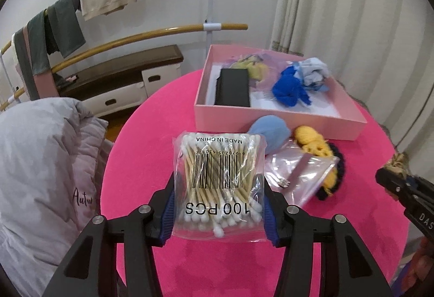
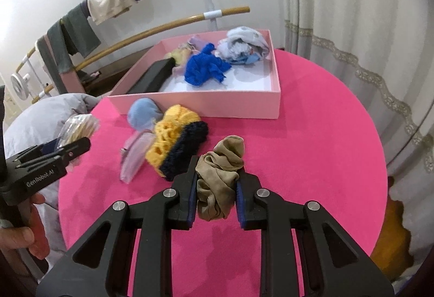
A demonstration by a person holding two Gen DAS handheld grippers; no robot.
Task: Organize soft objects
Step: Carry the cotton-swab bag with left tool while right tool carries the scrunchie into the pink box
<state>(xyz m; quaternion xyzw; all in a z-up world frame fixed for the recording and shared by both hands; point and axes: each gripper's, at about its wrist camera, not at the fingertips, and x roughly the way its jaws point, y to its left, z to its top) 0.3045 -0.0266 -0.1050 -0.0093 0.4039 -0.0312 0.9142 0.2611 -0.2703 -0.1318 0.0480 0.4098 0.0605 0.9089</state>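
My left gripper (image 1: 218,188) is shut on a clear bag of cotton swabs (image 1: 219,180), held above the pink table (image 1: 152,139). My right gripper (image 2: 217,180) is shut on a crumpled tan stocking (image 2: 219,175). The pink box (image 1: 271,115) at the back holds a black case (image 1: 233,88), a blue knit cloth (image 1: 290,89), a pale blue cloth (image 1: 314,74) and a yellow soft item (image 1: 252,66). In front of the box lie a light blue ball (image 1: 268,134), a yellow and navy crocheted piece (image 2: 176,139) and a clear zip bag (image 1: 298,175).
A grey quilted bundle (image 1: 40,161) sits left of the table. A wooden rail rack (image 1: 168,31) with hung clothes stands behind, above a low cabinet (image 1: 122,80). Curtains (image 2: 352,25) hang at the right. The right gripper shows at the left view's right edge (image 1: 401,188).
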